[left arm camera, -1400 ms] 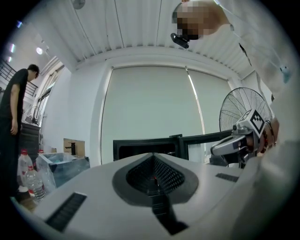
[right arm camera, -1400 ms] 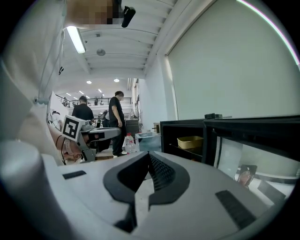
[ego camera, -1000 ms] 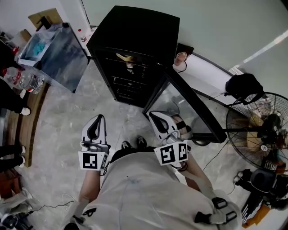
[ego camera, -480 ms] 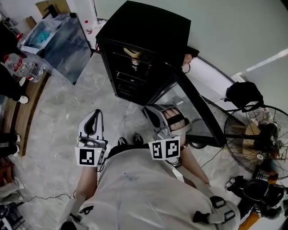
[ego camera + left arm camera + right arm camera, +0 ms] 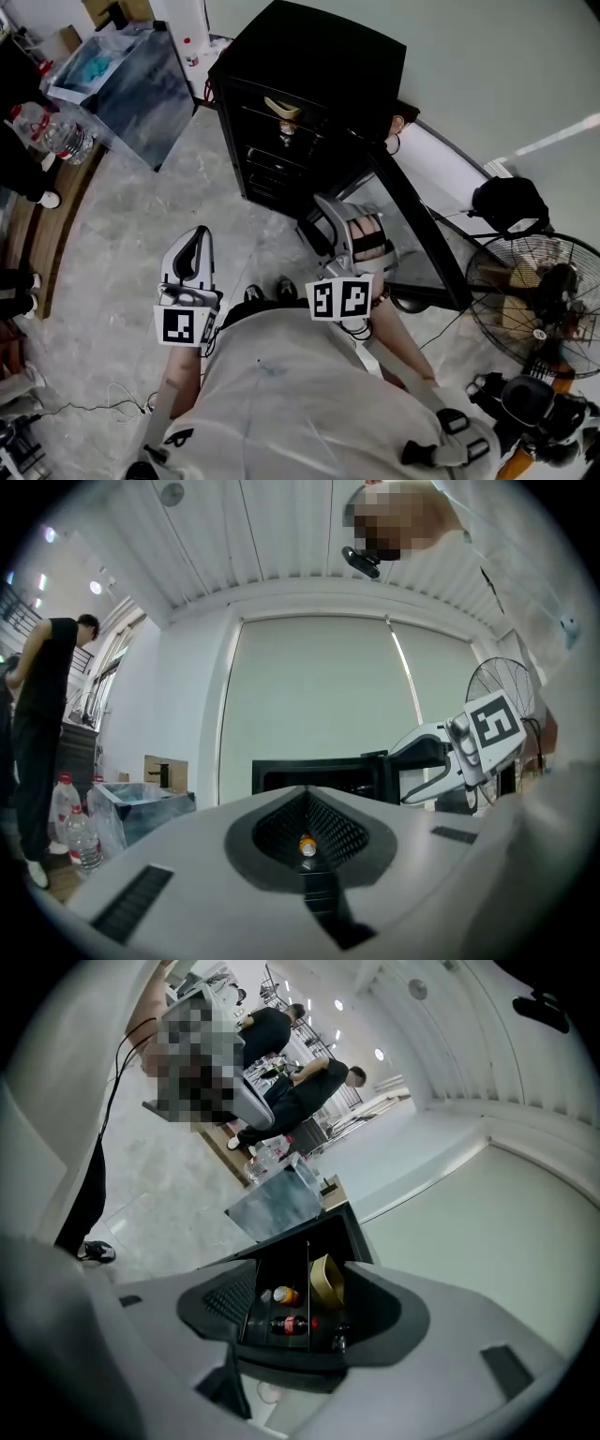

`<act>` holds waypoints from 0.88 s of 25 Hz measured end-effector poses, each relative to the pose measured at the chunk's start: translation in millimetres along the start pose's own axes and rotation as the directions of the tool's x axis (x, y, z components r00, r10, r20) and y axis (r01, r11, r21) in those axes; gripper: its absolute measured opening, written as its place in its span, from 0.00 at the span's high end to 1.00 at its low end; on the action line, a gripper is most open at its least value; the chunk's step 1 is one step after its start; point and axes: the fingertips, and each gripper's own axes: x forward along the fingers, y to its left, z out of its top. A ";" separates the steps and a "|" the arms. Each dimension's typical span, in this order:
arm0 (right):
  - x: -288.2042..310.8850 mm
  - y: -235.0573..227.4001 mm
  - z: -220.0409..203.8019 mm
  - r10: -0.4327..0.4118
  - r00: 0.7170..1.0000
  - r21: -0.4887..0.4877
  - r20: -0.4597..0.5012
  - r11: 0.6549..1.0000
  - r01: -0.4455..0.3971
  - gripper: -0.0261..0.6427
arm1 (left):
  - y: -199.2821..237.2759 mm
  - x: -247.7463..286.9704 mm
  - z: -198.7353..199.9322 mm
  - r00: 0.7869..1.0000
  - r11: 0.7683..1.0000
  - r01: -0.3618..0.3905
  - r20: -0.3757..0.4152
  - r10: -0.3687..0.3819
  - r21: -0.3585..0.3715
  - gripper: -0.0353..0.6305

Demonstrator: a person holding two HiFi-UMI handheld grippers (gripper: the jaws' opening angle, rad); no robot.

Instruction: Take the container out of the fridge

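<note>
Fingers (image 5: 441, 1335) of right gripper (image 5: 300, 1321) opening, empty, facing tan tilted container (image 5: 325, 1282).

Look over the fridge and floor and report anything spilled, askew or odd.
Nothing stands out. The fridge door stands open, the tan container sits on the top shelf with bottles below it, and no spill shows on the floor.

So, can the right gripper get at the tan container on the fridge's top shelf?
Probably yes: the fridge door stands open, the tan container sits exposed, and the right gripper, jaws opening and empty, faces it unobstructed.
</note>
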 end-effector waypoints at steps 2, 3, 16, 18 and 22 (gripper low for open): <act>22.5 -4.5 0.9 0.002 1.000 0.041 -0.003 0.999 -0.002 0.52 | 1.7 -1.1 -2.8 1.000 1.000 -0.001 -0.005 0.001 -0.001 0.93; 43.2 -8.9 0.0 0.001 1.000 0.075 -0.010 0.997 0.000 0.52 | 2.7 -0.7 -5.2 1.000 1.000 0.001 -0.011 -0.001 0.001 0.93; 241.9 -50.8 -45.6 0.047 0.979 0.258 -0.196 0.966 0.005 0.52 | 31.1 -50.3 -11.2 0.992 0.992 -0.121 -0.048 0.120 -0.034 0.93; 251.9 -51.3 -49.5 0.057 0.976 0.261 -0.209 0.965 0.000 0.53 | 35.4 -61.7 -14.6 0.988 0.989 -0.141 -0.062 0.139 -0.038 0.93; 268.8 -54.9 -57.9 0.038 0.970 0.256 -0.240 0.966 0.025 0.53 | 39.3 -80.4 -20.3 0.982 0.985 -0.170 -0.091 0.166 -0.034 0.93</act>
